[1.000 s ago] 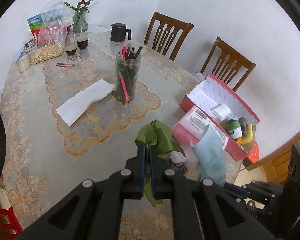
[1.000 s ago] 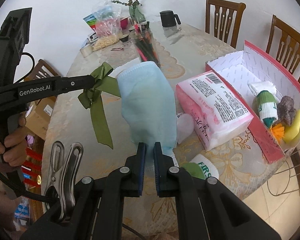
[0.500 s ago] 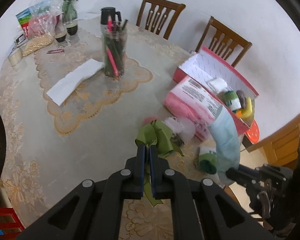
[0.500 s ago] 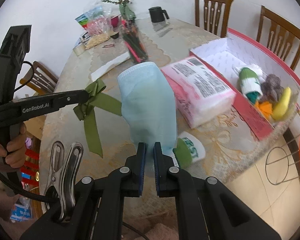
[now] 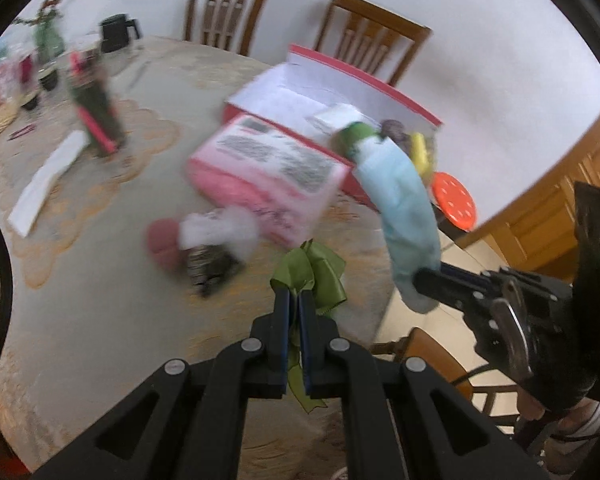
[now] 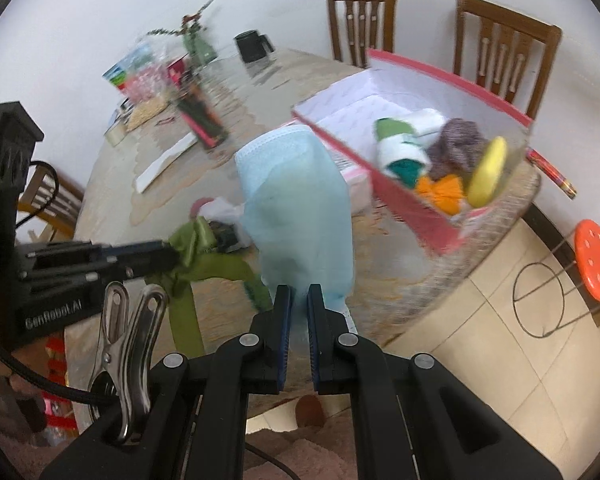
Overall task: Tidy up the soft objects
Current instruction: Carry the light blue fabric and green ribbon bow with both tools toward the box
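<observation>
Both my grippers tilt steeply down: left gripper [image 5: 294, 294] pinches the green ribbon bow [image 5: 320, 270], right gripper [image 6: 296, 290] the blue mask [image 6: 300, 208]; the red box [image 6: 412, 204] now sits nearer, upper right.

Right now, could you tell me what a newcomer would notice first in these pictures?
Probably the pale blue face mask held up in the right tongs, just in front of the open red box of soft items at the table edge. Beside it, the left tongs pinch a green ribbon bow above the table.

White walls [image 6: 100, 20], two wooden chairs [image 6: 500, 48], tiled floor [image 6: 500, 340].
</observation>
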